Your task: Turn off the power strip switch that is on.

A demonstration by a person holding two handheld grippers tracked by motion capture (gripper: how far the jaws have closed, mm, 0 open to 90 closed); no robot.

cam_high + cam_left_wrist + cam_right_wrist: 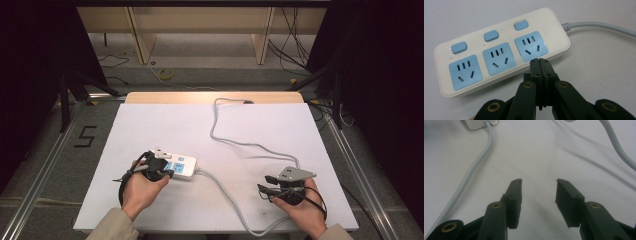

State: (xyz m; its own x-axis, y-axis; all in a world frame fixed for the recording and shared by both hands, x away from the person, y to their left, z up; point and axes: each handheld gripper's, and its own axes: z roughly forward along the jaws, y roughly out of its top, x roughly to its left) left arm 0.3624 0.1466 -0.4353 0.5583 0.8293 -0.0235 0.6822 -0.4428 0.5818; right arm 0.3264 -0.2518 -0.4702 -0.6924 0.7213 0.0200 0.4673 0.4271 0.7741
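left gripper view: left gripper (540, 60), jaws pressed together and empty, at the power strip's (499, 50) near edge; right gripper (538, 182) jaws apart, empty.

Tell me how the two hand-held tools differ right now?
The left tool has its jaws pressed together, empty, tips at the power strip by its lit switch. The right tool has its jaws spread apart over bare white table, away from the strip, beside its grey cable. Both have black jaws.
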